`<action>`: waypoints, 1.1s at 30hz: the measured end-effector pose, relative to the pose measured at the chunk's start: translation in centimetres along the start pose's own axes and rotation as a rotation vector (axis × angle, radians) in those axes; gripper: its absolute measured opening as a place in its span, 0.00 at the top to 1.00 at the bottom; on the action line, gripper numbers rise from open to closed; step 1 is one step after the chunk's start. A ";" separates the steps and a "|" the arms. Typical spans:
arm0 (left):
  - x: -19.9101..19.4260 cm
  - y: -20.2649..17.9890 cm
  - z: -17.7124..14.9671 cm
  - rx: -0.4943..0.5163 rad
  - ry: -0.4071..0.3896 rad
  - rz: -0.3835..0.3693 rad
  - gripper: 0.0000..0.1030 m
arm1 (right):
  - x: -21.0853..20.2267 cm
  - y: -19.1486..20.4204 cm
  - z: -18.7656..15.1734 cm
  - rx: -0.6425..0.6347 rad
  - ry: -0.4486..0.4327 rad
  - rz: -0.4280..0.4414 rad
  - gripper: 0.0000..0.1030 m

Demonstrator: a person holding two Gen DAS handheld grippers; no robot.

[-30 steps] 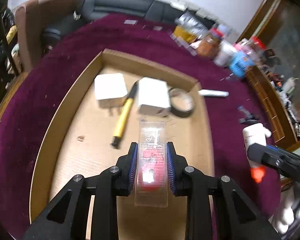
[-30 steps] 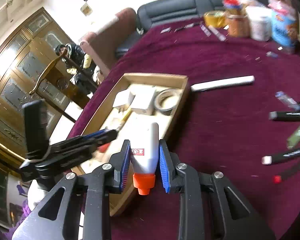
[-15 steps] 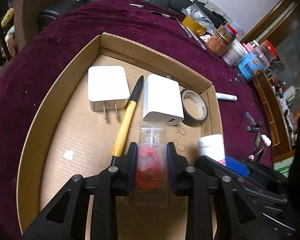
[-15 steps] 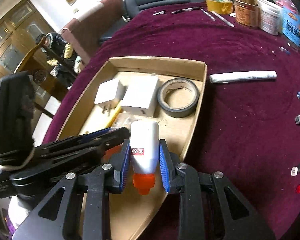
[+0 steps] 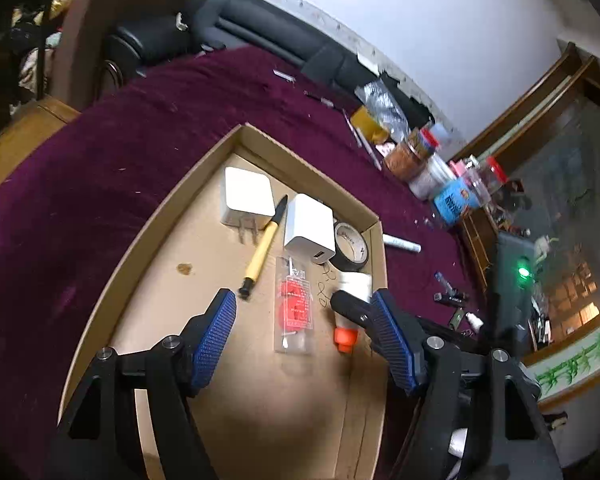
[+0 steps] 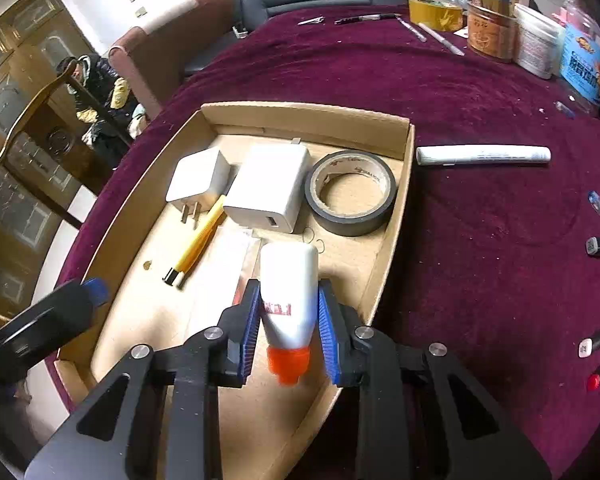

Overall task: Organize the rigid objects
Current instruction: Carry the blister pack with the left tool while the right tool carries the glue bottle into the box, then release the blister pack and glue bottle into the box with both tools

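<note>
A: In the cardboard tray [image 6: 388, 236], what lies where?

B: At the far end sit two white chargers [image 6: 198, 179] [image 6: 269, 187] and a black tape roll [image 6: 350, 194], with a yellow pen [image 6: 199, 240] running nearward between the chargers. Nearer lies a clear packet [image 5: 294, 307] with red contents, flat on the tray floor.

A: And the left gripper [image 5: 306, 338]?

B: Its jaws are spread wide, empty, one on each side of the packet and touching nothing.

A: The right gripper [image 6: 287, 330]?

B: Clenched on a white glue bottle [image 6: 289, 296], orange cap pointing toward the camera, low over the tray just right of the packet. Outside, on the purple cloth [image 6: 480, 240], a white marker [image 6: 483, 155] lies beside the tray's right wall.
</note>
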State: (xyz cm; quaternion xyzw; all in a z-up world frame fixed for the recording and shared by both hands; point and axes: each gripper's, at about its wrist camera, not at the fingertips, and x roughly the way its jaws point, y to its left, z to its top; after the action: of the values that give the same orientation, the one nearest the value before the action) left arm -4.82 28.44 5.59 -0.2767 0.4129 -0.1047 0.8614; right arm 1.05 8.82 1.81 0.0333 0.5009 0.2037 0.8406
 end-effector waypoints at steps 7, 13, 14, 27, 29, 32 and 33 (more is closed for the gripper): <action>-3.2 -0.2 -1.7 -0.017 -0.075 0.021 0.38 | -2.8 -1.1 -0.4 0.002 -0.076 0.029 0.73; -4.5 -4.0 -3.4 0.086 -0.121 -0.017 0.38 | -10.5 -5.7 -2.9 -0.046 -0.339 -0.116 0.44; -4.5 -4.8 -3.7 0.112 -0.117 -0.028 0.38 | -11.7 -7.1 -3.4 -0.048 -0.387 -0.163 0.32; 0.3 -13.8 -8.9 0.334 0.061 -0.098 0.38 | -16.2 -30.4 -3.7 0.378 -0.316 -0.381 0.22; 0.5 -14.5 -9.3 0.344 0.068 -0.089 0.38 | -15.4 -31.4 -2.3 0.373 -0.306 -0.411 0.22; 0.4 -15.1 -9.8 0.357 0.066 -0.072 0.38 | -13.7 -32.4 0.2 0.362 -0.291 -0.449 0.26; 0.4 -15.2 -9.8 0.357 0.066 -0.065 0.38 | -12.9 -32.5 1.1 0.349 -0.284 -0.457 0.29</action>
State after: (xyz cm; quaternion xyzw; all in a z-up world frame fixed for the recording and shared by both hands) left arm -11.42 11.93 8.91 -0.1288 0.4066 -0.2132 0.8790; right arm 6.70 -25.56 4.63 0.0918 0.4005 -0.0863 0.9076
